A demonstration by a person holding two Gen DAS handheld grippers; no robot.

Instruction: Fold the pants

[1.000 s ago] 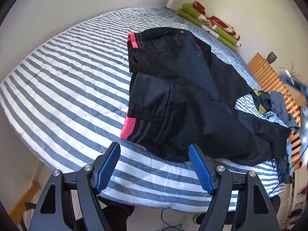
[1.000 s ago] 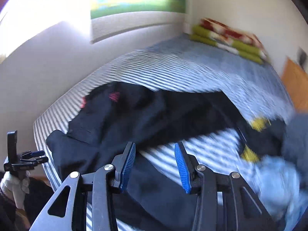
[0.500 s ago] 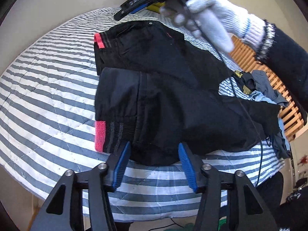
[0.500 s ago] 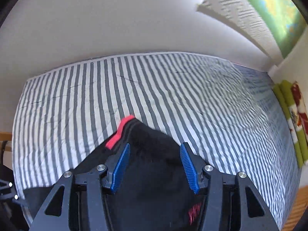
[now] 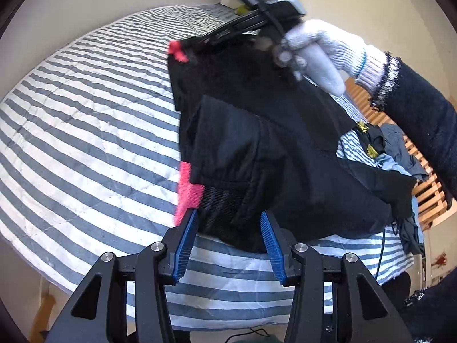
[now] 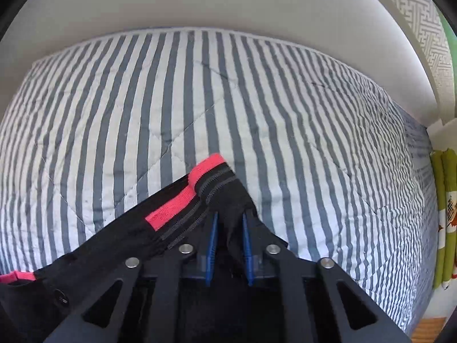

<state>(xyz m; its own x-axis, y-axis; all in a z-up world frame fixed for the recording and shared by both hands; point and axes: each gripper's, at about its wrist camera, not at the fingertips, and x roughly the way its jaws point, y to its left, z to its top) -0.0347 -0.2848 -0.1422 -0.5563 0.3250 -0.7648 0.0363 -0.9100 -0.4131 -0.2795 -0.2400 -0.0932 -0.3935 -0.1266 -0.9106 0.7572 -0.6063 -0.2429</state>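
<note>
Black pants [image 5: 257,148] with pink bands lie on the striped bed [image 5: 85,143]. My left gripper [image 5: 228,228] is open, and its blue pads [image 5: 185,243] straddle the near edge of the pants beside a pink band [image 5: 187,188]. A gloved hand [image 5: 322,51] holds my right gripper [image 5: 200,41] at the far pink corner. In the right wrist view, my right gripper [image 6: 230,228] is shut on a fold of the black pants [image 6: 114,251], just behind the pink band [image 6: 182,197].
A heap of blue and black clothes [image 5: 391,148] lies at the bed's right edge, over a wooden slatted frame [image 5: 428,197]. A green rolled blanket [image 6: 441,214] sits at the head of the striped bed [image 6: 200,100]. White walls [image 6: 200,0] border the far side.
My right gripper came down on the far pink corner and shut on it. My left gripper moved in until its pads straddle the near edge of the pants.
</note>
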